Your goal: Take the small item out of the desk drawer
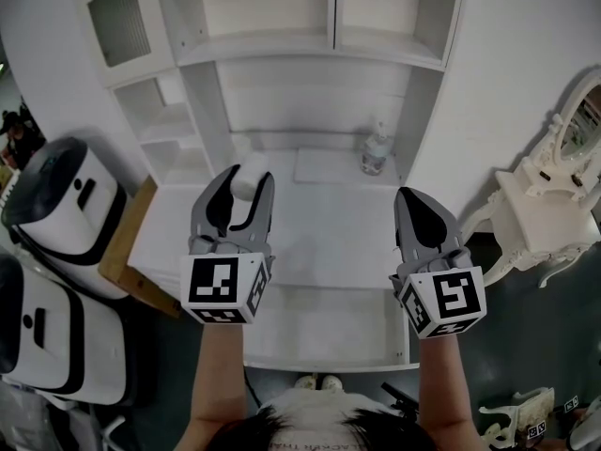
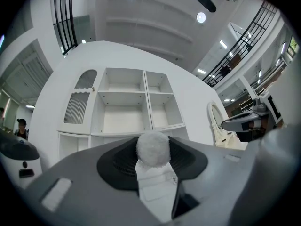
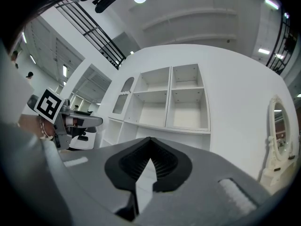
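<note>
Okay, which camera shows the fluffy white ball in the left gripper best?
The left gripper view: the fluffy white ball sits centre frame, close up, its fuzzy texture clear, pinched in the left gripper. The head view shows only a small white blob between that gripper's jaws. The right gripper view doesn't show it.

Item count: two tongs, namely the left tongs [image 1: 249,178] and the right tongs [image 1: 407,195]; one fluffy white ball [image 2: 153,147]; one bottle [image 1: 376,150]; one surface [image 1: 329,252]; two white-and-black machines [image 1: 66,200]; one dressing table [image 1: 540,205] with one oval mirror [image 1: 575,128].
</note>
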A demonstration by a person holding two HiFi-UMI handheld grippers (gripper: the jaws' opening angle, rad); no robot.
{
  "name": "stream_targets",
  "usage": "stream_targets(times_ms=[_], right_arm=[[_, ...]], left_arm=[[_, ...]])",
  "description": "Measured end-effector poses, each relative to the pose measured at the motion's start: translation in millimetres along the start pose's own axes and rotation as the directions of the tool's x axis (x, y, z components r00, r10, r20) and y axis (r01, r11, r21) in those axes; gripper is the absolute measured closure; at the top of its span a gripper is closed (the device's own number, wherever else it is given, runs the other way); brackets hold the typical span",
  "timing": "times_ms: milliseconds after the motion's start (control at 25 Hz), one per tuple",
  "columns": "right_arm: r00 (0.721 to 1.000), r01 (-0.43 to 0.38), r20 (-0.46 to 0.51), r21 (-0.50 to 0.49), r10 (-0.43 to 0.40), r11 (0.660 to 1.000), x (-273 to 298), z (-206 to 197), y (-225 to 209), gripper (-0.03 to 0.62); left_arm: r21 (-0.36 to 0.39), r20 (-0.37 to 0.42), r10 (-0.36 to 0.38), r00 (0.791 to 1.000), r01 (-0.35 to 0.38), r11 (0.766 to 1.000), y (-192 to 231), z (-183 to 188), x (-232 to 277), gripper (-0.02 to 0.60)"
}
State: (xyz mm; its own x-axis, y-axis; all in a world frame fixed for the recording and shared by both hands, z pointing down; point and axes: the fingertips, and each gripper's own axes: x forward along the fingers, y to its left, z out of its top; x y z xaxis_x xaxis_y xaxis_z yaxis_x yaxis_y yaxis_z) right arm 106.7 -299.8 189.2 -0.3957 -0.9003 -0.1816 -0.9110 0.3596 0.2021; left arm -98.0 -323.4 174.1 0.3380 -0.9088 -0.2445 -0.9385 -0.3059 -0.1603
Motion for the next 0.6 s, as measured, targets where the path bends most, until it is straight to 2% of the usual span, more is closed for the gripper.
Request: stream_targets(times_ms=[600], right_arm=[[1.0, 0.004, -0.007, -0.008, -0.004, 1.0, -2.2, -1.5, -0.1, 0.592]], left_arm=[[0.018, 0.009, -0.008, 1.0, 0.008, 1.0, -3.7, 3.1, -1.6, 0.385]])
